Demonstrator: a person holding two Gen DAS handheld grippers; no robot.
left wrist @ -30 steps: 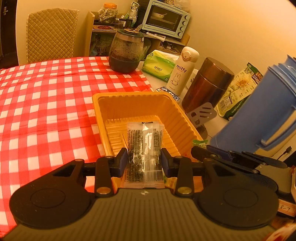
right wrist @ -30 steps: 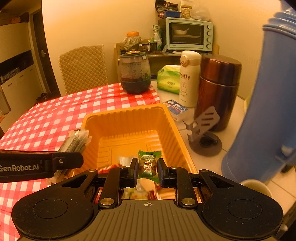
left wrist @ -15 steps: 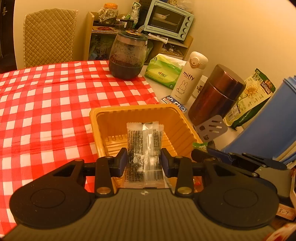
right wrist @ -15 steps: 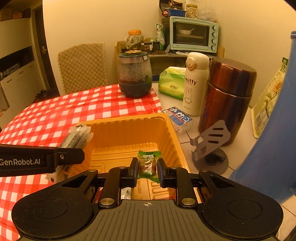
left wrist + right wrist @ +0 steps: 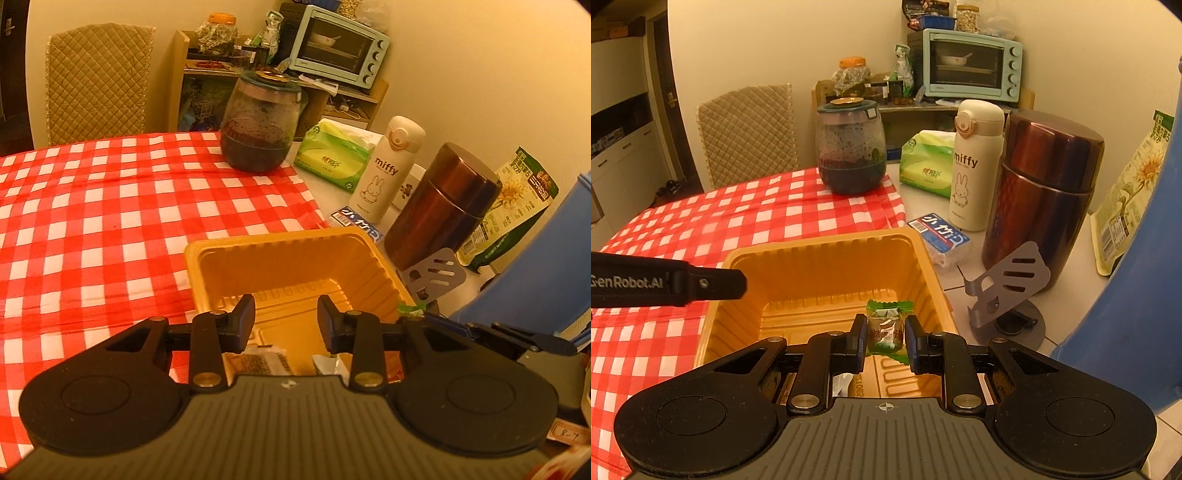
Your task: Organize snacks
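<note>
An orange plastic tray [image 5: 295, 243] sits on the red checked tablecloth, also in the right wrist view [image 5: 827, 243]. My left gripper [image 5: 286, 326] is open and empty above the tray's near end. Below it, snack packets [image 5: 264, 362] lie in the tray, partly hidden by the gripper body. My right gripper [image 5: 885, 341] is shut on a small green-wrapped candy [image 5: 886, 325] and holds it over the tray. The left gripper's finger [image 5: 701, 282] shows at the tray's left rim in the right wrist view.
To the tray's right stand a grey metal phone stand [image 5: 1004, 288], a brown steel flask [image 5: 1041, 192], a white miffy bottle [image 5: 975, 166], a small blue box [image 5: 940, 236] and a blue jug [image 5: 1137, 295]. A dark glass jar [image 5: 260, 129] and green tissue pack [image 5: 332, 157] sit farther back.
My left gripper has opened and let go of the clear black-printed packet, which is gone from between its fingers. Both grippers have risen and drawn back a little. The right still holds the candy.
</note>
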